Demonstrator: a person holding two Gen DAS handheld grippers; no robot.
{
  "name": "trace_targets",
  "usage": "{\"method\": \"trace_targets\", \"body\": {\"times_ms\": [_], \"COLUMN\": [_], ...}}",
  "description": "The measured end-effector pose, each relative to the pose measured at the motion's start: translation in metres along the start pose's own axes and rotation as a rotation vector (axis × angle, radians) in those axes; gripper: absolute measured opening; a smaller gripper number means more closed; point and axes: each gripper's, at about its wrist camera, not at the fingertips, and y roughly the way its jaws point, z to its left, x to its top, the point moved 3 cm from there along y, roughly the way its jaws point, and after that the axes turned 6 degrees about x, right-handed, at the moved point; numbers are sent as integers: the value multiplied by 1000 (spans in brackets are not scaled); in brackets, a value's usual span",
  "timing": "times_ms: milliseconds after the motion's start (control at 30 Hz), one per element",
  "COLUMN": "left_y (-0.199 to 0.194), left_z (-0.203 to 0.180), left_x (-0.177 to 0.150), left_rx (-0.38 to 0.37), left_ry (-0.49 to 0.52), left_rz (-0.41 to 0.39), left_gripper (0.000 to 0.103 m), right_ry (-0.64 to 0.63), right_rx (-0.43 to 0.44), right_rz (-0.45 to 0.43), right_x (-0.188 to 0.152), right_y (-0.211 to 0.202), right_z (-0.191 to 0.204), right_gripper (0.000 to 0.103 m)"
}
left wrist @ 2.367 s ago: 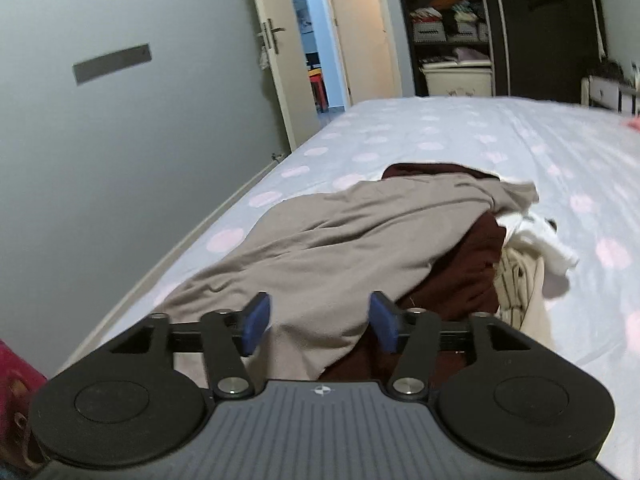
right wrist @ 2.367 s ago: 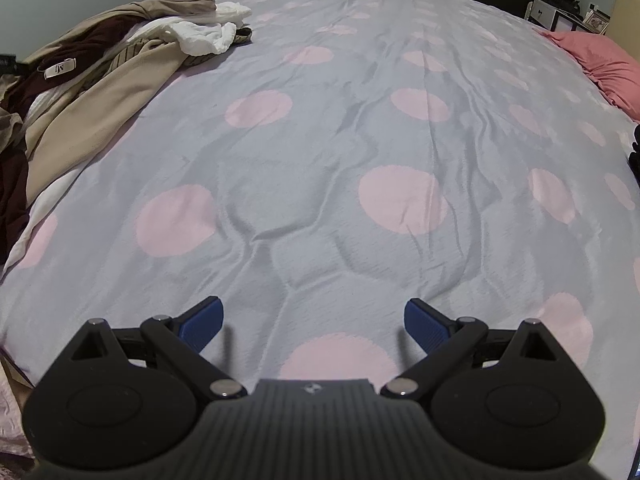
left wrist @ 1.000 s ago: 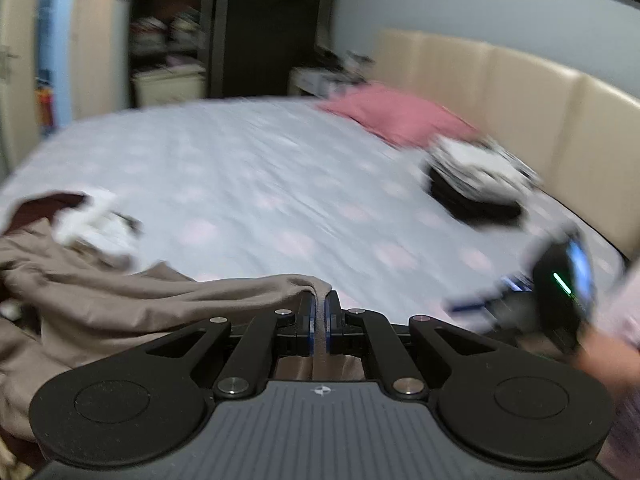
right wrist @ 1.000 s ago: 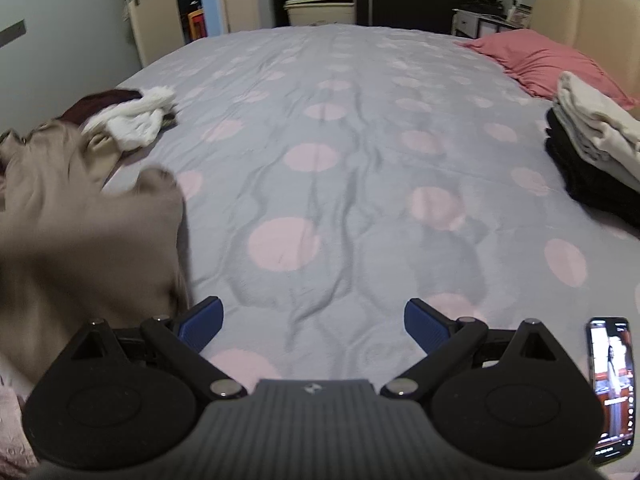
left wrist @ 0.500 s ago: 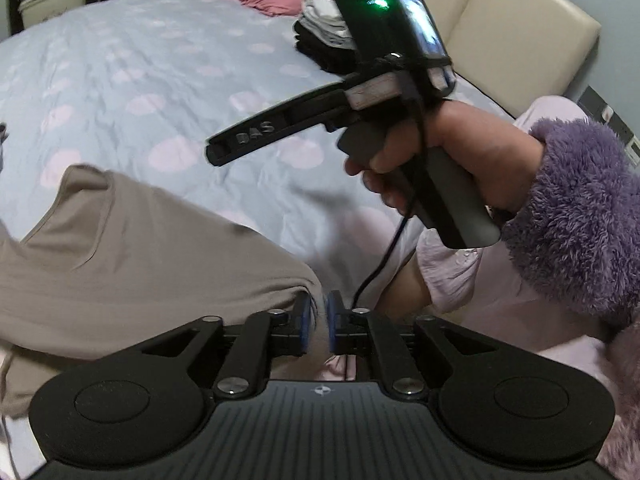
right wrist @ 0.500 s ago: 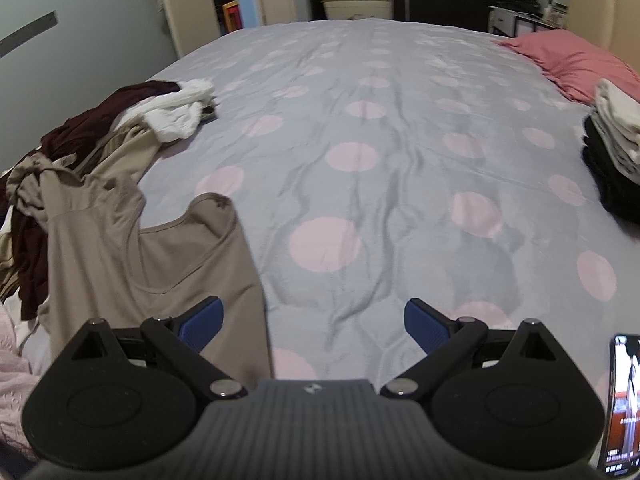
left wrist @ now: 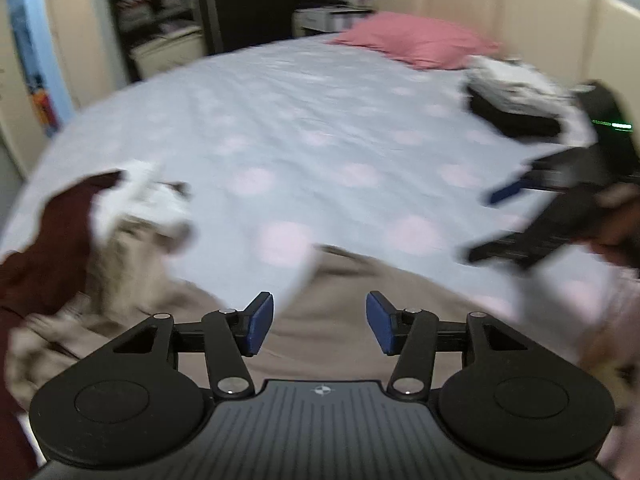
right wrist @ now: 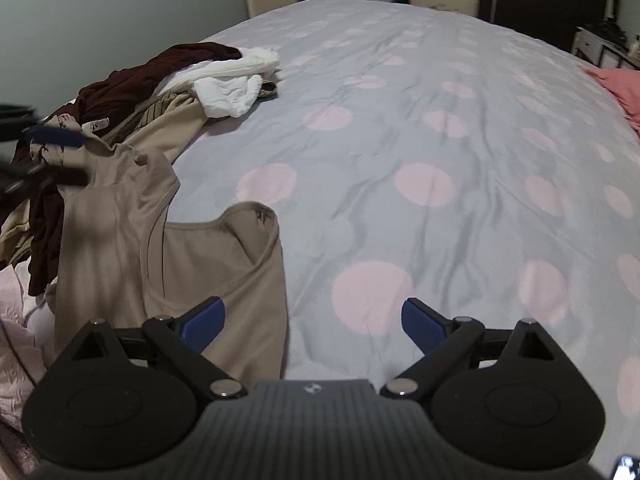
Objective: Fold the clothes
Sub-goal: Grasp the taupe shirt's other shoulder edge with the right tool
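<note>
A beige sleeveless top point(right wrist: 168, 264) lies spread on the near left part of the bed, neckline toward the middle; it also shows in the left wrist view point(left wrist: 360, 304), blurred. My left gripper point(left wrist: 320, 322) is open and empty just above the top. It shows blurred at the left edge of the right wrist view point(right wrist: 56, 156). My right gripper point(right wrist: 313, 322) is open and empty over the bed beside the top's right edge; it shows at the right in the left wrist view point(left wrist: 520, 216).
A pile of unfolded clothes, dark red point(right wrist: 132, 80), white point(right wrist: 228, 80) and beige, lies at the bed's left. The grey sheet has pink dots point(right wrist: 424, 184). A stack of folded clothes point(left wrist: 512, 100) and a pink pillow point(left wrist: 412, 44) lie near the headboard.
My left gripper has opened and let go of the beige top, which now lies on the bed, and has swung back toward the bed. My right gripper stayed open.
</note>
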Motion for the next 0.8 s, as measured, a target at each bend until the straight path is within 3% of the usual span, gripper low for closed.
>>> {"method": "trace_targets", "body": {"times_ms": [100,267,533,667,767,800], "left_y": [39,90,130,139,144,146], "left_z": [32,66,94,94,94,93], "left_x": [7,1,-23,-28,-30,-31], "left_rx": [81,129,49,41,56,62], "left_ry": [11,88,110,129,144,149], "left_rz": [17,52,128,153,169,174], "left_gripper": [56,56,56,54,45,41], "right_ry": [7,50,98,93,60,79], "right_rx": [27,73,121,127,118,132], "right_rz": [15,35,83,93,85,76], "right_x": [12,32,49,49,51,52], "right_y": [19,54,105,118,116,112], "right_z": [-6,-15,-13,-5,0,-2], "right_gripper": [89,86,69,52,10,6]}}
